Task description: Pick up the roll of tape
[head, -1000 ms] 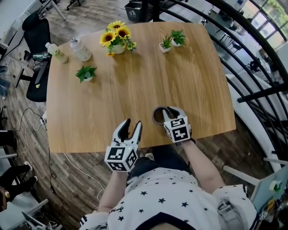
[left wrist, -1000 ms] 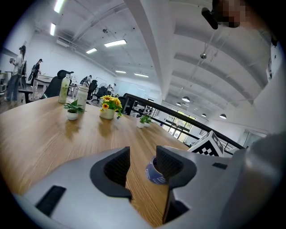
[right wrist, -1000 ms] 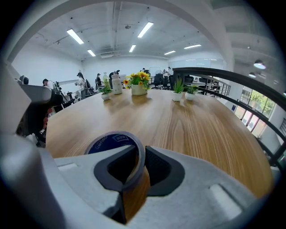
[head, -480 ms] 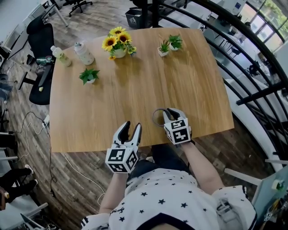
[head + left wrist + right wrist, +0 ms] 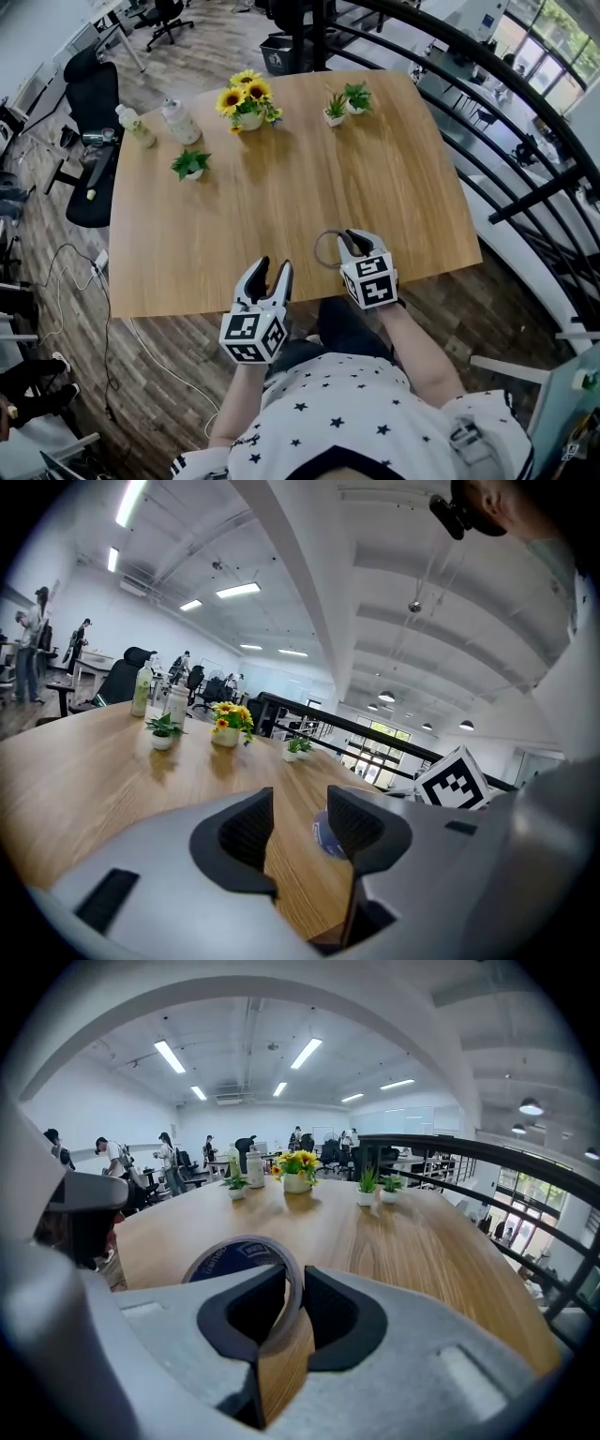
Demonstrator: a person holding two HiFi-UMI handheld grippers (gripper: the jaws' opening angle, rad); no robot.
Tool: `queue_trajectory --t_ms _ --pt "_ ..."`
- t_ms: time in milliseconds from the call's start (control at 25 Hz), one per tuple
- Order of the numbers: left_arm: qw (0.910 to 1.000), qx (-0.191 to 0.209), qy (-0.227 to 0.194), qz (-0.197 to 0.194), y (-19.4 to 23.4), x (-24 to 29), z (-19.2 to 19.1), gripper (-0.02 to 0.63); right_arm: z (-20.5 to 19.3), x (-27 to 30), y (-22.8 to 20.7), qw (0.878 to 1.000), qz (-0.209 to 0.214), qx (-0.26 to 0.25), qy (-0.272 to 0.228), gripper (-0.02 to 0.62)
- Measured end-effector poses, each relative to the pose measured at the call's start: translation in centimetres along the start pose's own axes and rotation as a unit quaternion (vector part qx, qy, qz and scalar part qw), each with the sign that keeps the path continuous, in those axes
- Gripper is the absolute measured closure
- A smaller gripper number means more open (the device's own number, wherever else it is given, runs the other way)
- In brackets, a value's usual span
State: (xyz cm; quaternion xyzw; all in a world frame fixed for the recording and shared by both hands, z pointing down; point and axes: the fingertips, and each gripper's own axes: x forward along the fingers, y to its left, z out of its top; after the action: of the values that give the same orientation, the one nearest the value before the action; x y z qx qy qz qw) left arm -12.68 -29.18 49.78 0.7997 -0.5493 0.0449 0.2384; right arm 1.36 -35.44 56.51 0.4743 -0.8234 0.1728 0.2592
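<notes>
The roll of tape (image 5: 326, 250), a thin tan ring with a blue inner core, hangs just above the wooden table (image 5: 281, 178) near its front edge. My right gripper (image 5: 349, 242) is shut on the ring's wall. In the right gripper view the tape (image 5: 234, 1258) stands on edge, with one pad inside the ring and one outside at my right gripper (image 5: 293, 1288). My left gripper (image 5: 272, 273) hovers at the table's front edge, left of the tape, open and empty. In the left gripper view my left gripper (image 5: 300, 822) frames the tape (image 5: 322, 835) a little beyond its jaws.
At the far side of the table stand a sunflower pot (image 5: 247, 98), two small plant pots (image 5: 345, 101), another small plant (image 5: 190, 164) and two bottles (image 5: 157, 122). A black railing (image 5: 525, 178) runs along the right. Office chairs (image 5: 94, 103) stand at the left.
My right gripper has lifted the tape slightly off the table. Both grippers have drifted a little toward the front edge. The grip on the tape is the same.
</notes>
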Motion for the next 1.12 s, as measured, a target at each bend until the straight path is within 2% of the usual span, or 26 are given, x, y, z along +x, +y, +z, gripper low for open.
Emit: queue_trajectory --t_ms 640,1120 --pt "0.9992 0.011 -0.037 -0.007 -1.3 -5.3 1.1 0.435 2.5 -6.8 3.7 0.998 -0.013 -0.003 -0.065 0.525" --pt "0.9983 0.015 -0.055 -0.009 -2.2 -9.7 0.5 0.436 2.7 -11.5 6.9 0.994 -0.015 -0.004 -0.106 0.526"
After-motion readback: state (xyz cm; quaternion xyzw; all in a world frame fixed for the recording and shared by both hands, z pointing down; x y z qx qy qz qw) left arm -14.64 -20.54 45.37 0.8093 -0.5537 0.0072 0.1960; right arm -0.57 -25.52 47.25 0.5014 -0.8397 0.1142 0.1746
